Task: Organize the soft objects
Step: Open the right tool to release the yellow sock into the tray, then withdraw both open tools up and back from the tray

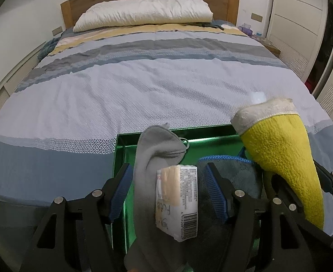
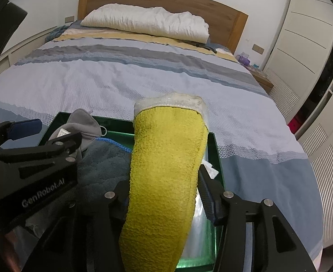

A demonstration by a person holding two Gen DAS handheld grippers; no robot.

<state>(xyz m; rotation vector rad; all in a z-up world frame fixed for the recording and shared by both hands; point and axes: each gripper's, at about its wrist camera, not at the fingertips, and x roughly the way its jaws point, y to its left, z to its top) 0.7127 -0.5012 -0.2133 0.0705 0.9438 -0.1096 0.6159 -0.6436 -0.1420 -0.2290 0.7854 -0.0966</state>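
Note:
My left gripper holds a grey sock with a small plastic-wrapped pack lying against it, above the green tray on the bed. Its blue pads stand a little apart from the sock's sides. My right gripper is shut on a yellow sock with a white cuff, also seen at the right of the left wrist view, held upright over the tray. A grey-blue towel lies in the tray.
The tray sits at the foot of a bed with a striped blue, grey and white cover. A white pillow lies by the wooden headboard. White wardrobe doors and a nightstand stand to the right.

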